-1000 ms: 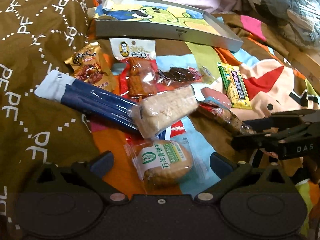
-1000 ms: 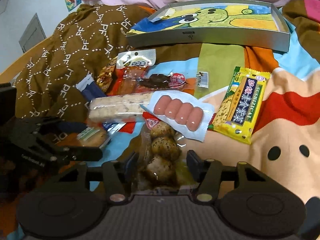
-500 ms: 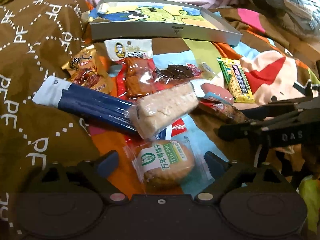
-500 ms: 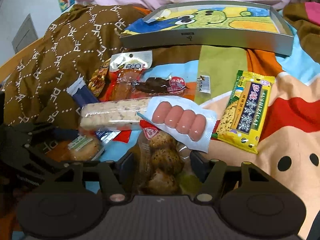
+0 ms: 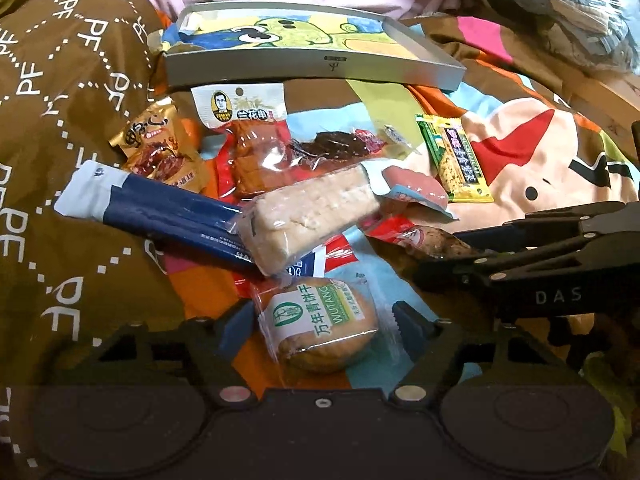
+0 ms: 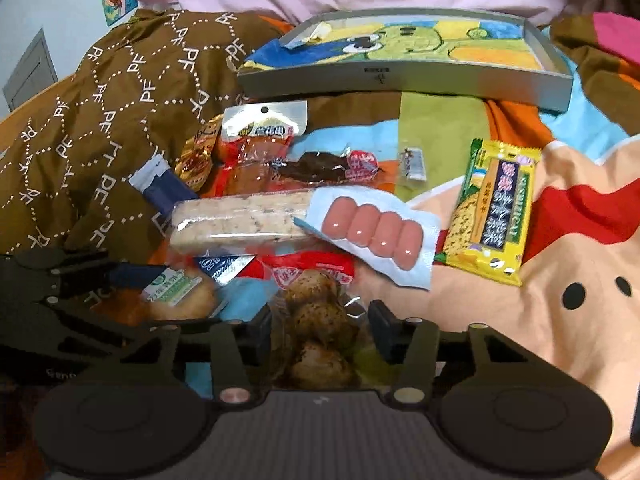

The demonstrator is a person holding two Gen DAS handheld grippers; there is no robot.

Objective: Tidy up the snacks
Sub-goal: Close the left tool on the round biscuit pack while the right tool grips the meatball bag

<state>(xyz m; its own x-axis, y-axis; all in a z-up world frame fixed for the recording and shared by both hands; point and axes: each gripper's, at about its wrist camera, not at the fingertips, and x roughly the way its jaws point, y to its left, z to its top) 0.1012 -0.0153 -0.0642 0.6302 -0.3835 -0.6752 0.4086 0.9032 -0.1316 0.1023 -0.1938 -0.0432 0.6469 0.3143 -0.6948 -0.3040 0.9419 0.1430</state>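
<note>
In the left wrist view, the left gripper [image 5: 324,320] was seen low in the frame with its jaws closing around a round biscuit packet [image 5: 318,326] labelled in green; the packet lay between the fingers, but the pads were not yet seen to press on it. Above it, a pale rice bar [image 5: 312,216] was laid across a long dark blue packet [image 5: 160,210]. A gold snack pouch [image 5: 158,148] was found at the upper left of the pile, and a grey tray [image 5: 312,66] with a cartoon lining stood at the top of the frame.

In the right wrist view, the right gripper [image 6: 320,326] was seen at the lower middle, its jaws closing on either side of a clear bag of braised meatballs [image 6: 320,320]; contact with the pads could not be told. A sausage pack [image 6: 374,236] lay just above it, and a yellow cracker packet [image 6: 496,212] was placed at the right on the cartoon bedspread [image 6: 560,320].
</note>
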